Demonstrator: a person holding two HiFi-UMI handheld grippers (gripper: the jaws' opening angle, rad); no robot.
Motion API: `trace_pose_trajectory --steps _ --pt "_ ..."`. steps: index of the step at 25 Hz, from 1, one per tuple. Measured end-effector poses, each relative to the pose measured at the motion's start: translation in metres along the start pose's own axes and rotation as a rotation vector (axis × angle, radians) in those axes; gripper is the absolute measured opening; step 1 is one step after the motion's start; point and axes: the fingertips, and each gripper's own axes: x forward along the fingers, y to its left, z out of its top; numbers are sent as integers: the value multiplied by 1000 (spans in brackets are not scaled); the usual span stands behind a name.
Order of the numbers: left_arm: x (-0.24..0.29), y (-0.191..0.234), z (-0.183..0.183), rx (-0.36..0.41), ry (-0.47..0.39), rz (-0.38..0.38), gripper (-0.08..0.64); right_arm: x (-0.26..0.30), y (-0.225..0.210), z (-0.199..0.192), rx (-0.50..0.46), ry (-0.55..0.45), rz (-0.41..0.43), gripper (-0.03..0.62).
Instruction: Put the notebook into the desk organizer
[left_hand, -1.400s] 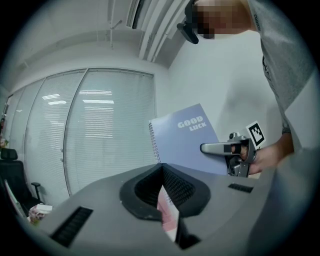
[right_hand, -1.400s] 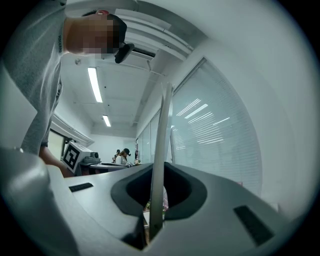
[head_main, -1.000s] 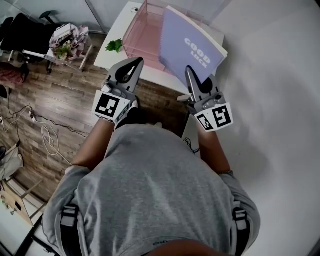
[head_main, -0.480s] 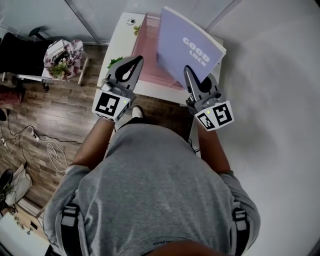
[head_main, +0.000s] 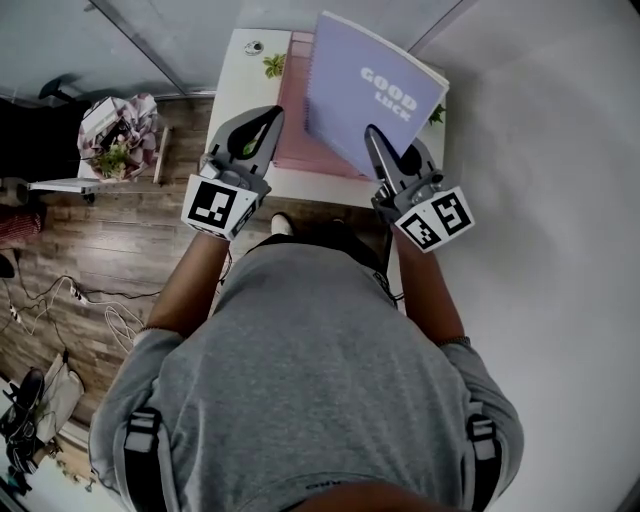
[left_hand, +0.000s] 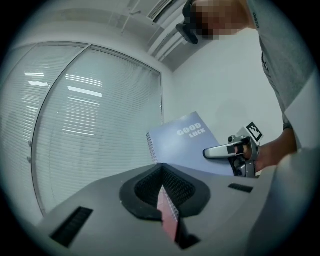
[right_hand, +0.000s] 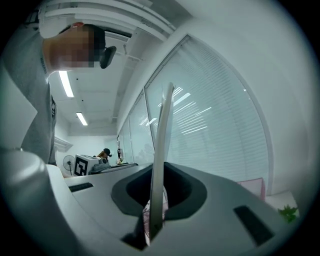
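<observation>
Lavender spiral-bound notebook with white lettering (head_main: 365, 90), being held up in the air, tilted, above the pink translucent desk organizer (head_main: 293, 100) standing on the small white desk (head_main: 243, 85); not yet inside it. Pinching the notebook's near lower edge with the right gripper (head_main: 372, 138), jaws clamping tight on the thin cover and pages, showing edge-on in the right gripper view. Holding the left gripper (head_main: 267, 116) just beside, over the desk's near edge, jaws together on nothing, touching neither notebook nor organizer.

Judging the risks:
- Gripping so little of one edge, likely letting the broad notebook swing or pivot in the pads while lowering.
- Catching the wire spine or a corner on the organizer's wall, probably nudging or tipping the light box, perhaps toward the little green plant (head_main: 273, 66) at the desk's far side.
- Letting go too high, possibly dropping the notebook flat across the rim rather than down inside.

Steadying with the idle left gripper looking advisable.
</observation>
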Motion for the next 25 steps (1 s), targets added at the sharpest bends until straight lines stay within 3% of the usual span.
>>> trace_pose_trajectory --steps 11,16,25 --pt "22 26 -13 6 9 17 18 32 -35 -26 235 45 56 38" --pt "39 42 -17 12 43 34 18 53 -58 -36 384 107 96 38" --pt "68 44 -13 30 -1 47 18 61 -89 -67 579 223 97 38"
